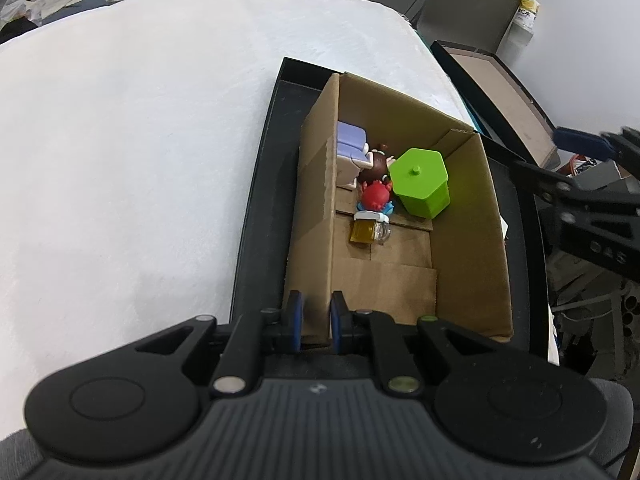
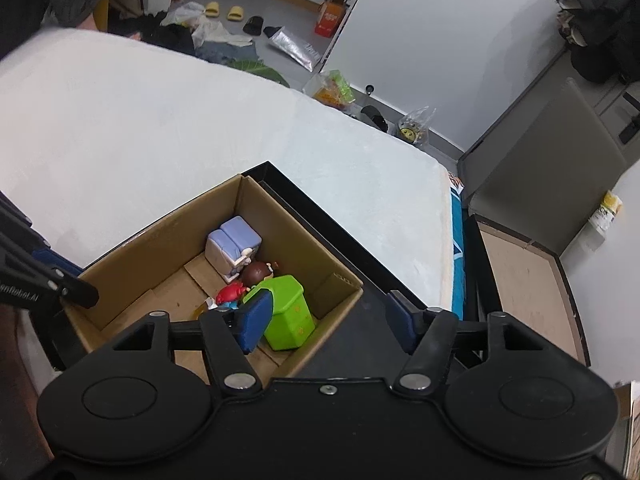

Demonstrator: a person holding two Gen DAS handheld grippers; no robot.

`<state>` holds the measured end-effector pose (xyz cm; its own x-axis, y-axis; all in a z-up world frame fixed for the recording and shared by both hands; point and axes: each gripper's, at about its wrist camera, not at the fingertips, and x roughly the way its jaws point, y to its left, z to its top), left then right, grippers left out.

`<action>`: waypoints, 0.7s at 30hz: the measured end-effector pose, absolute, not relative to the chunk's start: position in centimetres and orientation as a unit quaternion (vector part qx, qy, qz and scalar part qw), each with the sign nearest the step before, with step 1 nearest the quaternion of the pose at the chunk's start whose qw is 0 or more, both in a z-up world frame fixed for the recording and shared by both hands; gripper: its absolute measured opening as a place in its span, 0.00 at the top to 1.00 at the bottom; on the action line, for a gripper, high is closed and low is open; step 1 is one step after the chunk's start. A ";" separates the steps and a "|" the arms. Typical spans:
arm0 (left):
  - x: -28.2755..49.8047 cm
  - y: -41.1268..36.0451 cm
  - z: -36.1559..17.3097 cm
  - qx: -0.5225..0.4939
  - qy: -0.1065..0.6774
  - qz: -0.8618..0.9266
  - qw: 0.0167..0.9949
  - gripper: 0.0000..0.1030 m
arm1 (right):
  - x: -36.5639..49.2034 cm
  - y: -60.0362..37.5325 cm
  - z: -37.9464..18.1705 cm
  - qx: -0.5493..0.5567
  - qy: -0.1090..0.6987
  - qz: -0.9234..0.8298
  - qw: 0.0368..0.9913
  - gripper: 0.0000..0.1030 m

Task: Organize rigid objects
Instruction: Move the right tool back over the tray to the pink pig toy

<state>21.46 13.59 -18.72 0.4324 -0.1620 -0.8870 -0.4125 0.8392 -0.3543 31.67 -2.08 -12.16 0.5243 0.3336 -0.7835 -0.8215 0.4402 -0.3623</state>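
While left claw [image 1: 316, 314] pinches box wall [image 1: 320, 216], right claw [image 2: 328, 320] gapes empty.

On my left gripper [image 2: 44, 280], seen from my right wrist, pale lettering runs along the arm, too blurred to read surely. The yellow-white packet [image 1: 527, 14] carries dark print I cannot make out.

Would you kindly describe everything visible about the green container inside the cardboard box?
The green container is a bright green, plastic-looking hexagonal tub, its flat lid closed with a small knob in the centre. It stands upright on the cardboard box floor near a far corner, beside the brown-haired figurine and the red figurine. No gripper holds it.
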 end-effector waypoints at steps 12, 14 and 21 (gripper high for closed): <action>21.5 12.5 -17.9 -0.261 0.536 0.108 0.795 0.87 | 31.4 -6.8 -10.2 -0.338 0.311 0.372 0.806 0.34; 21.4 12.3 -17.7 -0.258 0.536 0.113 0.796 0.87 | 31.4 -7.4 -10.1 -0.331 0.312 0.374 0.808 0.32; 21.8 11.7 -17.4 -0.243 0.544 0.126 0.793 0.87 | 31.6 -9.3 -9.8 -0.308 0.314 0.376 0.815 0.27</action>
